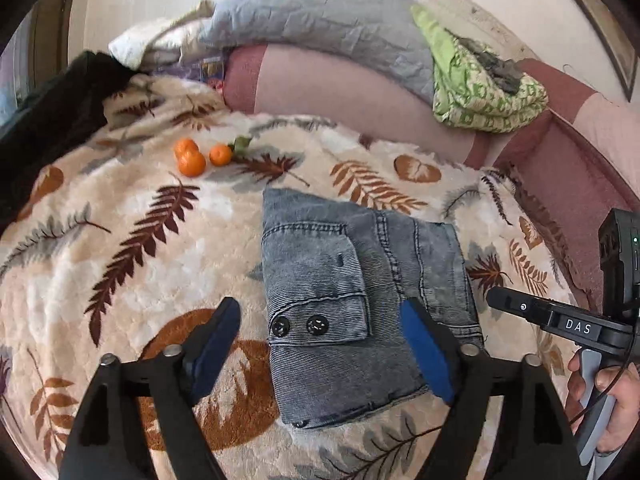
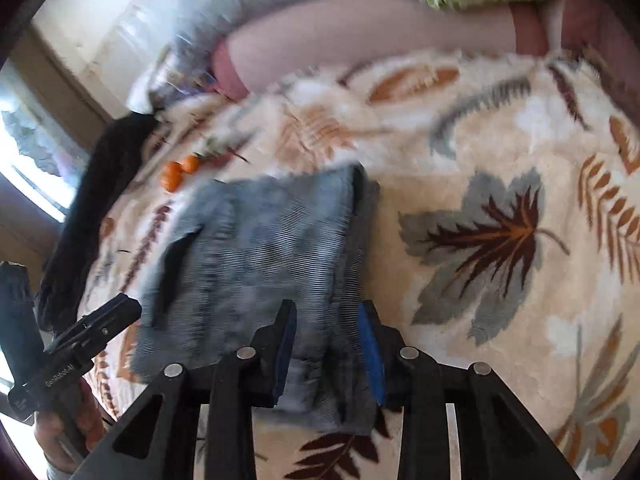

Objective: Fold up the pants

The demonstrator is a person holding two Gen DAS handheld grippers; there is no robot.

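Note:
Grey-blue denim pants (image 1: 360, 264) lie folded into a compact rectangle on a leaf-patterned fleece blanket (image 1: 140, 220), a buttoned pocket flap facing up. My left gripper (image 1: 320, 312) hovers over their near edge, jaws wide open, blue pads clear of the cloth. In the blurred right wrist view the pants (image 2: 260, 240) lie left of centre. My right gripper (image 2: 327, 312) stands over their near right corner, jaws partly apart, with denim showing in the gap but not pinched. The right gripper's body (image 1: 560, 320) and the hand (image 1: 612, 400) that holds it show at the left view's right edge.
Three oranges (image 1: 192, 160) sit on the blanket beyond the pants to the left. A black garment (image 1: 52, 112) lies at the far left. Behind are a pink bolster (image 1: 340, 88), a grey pillow (image 1: 320, 28) and a folded green quilt (image 1: 480, 92).

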